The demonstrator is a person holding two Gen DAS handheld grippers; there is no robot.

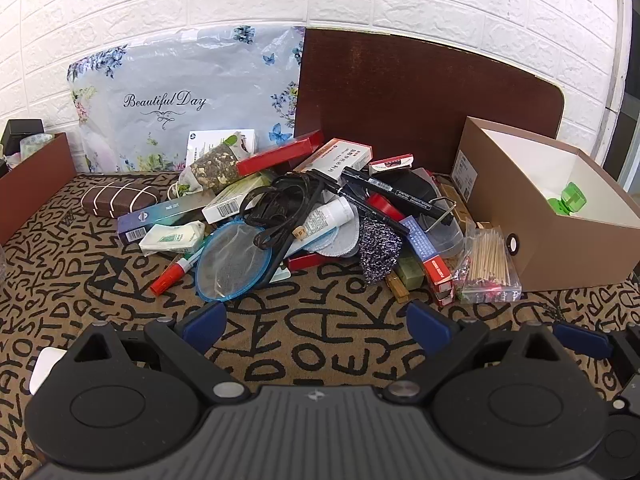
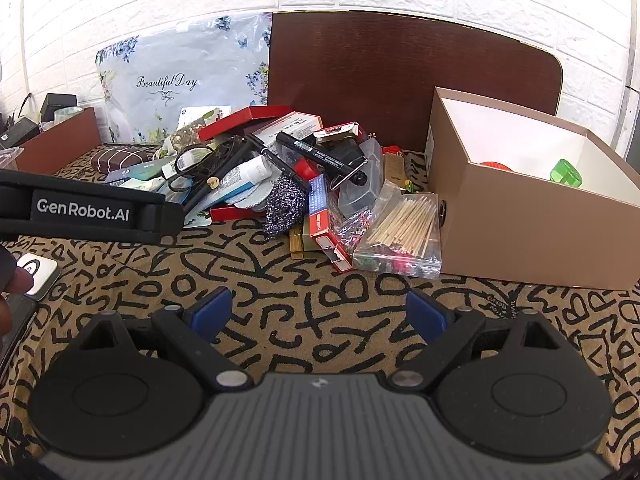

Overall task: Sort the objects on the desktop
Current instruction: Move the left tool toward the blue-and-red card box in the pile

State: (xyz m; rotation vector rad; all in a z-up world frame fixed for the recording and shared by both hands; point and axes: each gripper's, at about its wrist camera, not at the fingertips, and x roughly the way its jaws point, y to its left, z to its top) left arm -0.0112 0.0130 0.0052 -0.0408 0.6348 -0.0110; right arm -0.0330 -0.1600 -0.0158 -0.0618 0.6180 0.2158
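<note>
Tan cardboard box (image 2: 532,216) sits right of the pile, open top, a green plastic piece (image 2: 566,172) already inside; stiff and light, likely the sorting bin. The pile of desktop objects (image 1: 320,216) lies mid-table on the lettered cloth (image 1: 320,344), well apart from both grippers.

Blue mesh strainer (image 1: 234,264) at the pile's near left edge: light and floppy, so take it by the rim. Toothpick bag (image 2: 400,232) touches the box's front wall (slippery film; pinch a corner). Black marker (image 1: 400,196) rests on top: rigid and round, may roll, so grip mid-barrel.

Left gripper (image 1: 316,320) and right gripper (image 2: 318,312) both hang spread wide, nothing between the fingers.
</note>
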